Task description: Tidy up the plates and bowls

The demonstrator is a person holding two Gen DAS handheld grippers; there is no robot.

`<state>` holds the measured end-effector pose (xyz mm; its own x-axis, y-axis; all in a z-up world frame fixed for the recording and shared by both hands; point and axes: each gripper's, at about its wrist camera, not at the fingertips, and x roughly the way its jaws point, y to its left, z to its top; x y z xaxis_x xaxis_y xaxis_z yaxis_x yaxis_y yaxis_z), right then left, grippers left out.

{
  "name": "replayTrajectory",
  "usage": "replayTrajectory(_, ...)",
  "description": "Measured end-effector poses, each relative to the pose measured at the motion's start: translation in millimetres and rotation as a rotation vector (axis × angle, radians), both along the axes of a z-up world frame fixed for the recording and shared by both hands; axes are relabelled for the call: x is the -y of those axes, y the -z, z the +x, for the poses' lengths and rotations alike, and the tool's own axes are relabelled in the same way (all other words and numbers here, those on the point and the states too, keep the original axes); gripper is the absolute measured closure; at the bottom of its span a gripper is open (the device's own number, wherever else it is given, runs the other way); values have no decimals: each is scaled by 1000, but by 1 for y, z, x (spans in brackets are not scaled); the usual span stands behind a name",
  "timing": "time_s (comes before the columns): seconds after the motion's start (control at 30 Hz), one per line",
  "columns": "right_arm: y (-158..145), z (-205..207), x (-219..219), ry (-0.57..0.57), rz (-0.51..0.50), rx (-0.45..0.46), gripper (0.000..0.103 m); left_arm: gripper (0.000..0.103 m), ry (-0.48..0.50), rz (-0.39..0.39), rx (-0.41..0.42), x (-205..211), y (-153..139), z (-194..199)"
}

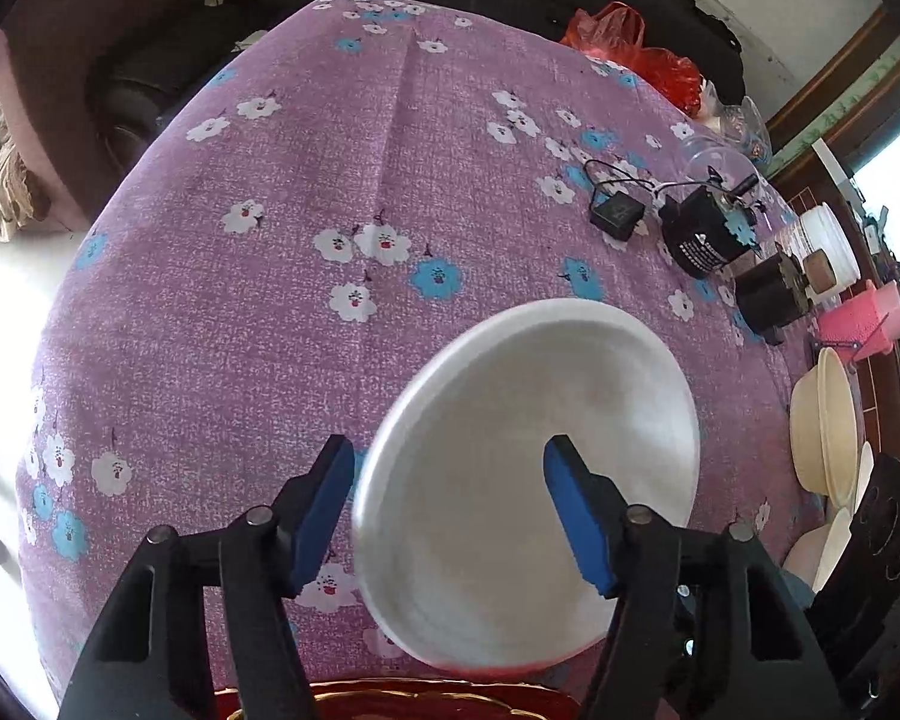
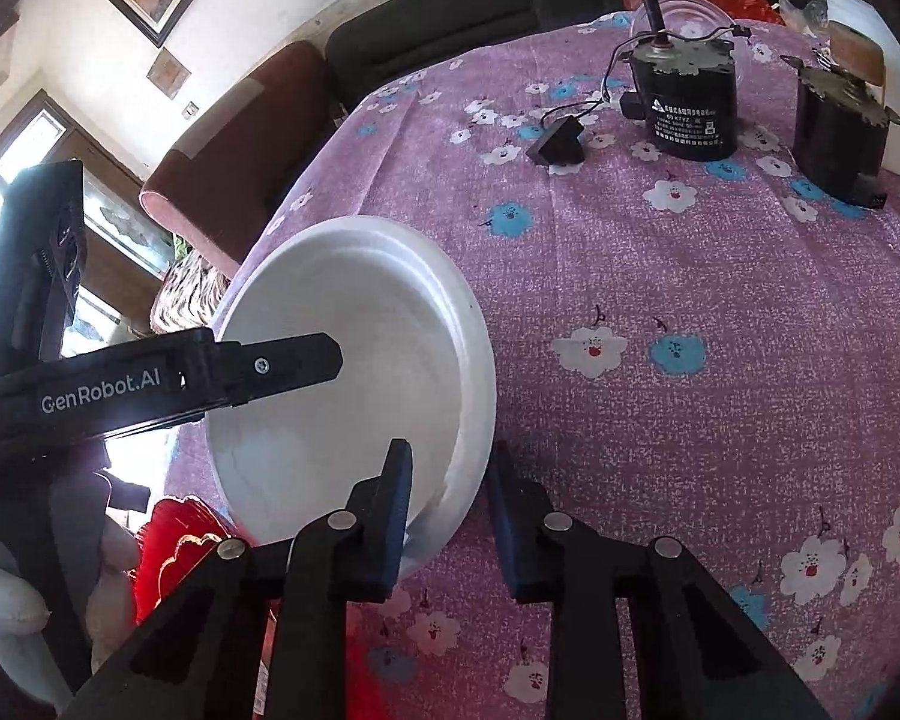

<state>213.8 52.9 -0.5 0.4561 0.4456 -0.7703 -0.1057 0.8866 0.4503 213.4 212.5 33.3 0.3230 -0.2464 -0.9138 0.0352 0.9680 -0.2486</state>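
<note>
On purple floral tablecloth (image 1: 306,312), white round foam plate (image 1: 528,456) tilted, near edge over red gold-trimmed plate (image 1: 402,699). Left gripper (image 1: 450,516) half open, straddling plate's left rim: one blue pad (image 1: 324,516) outside, other inside; contact unclear. Right gripper (image 2: 450,510) narrow, pads either side of plate's right rim (image 2: 471,420), seemingly pinching it. Beyond plate: two black cylindrical motors (image 2: 684,102). Right of plate: cream bowls (image 1: 822,420) stacked.
</note>
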Motion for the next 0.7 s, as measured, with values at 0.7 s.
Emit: replayTrajectory(0.7,-64,-68,62,119,48,134,90,74,52,2,143,47,-57,-78)
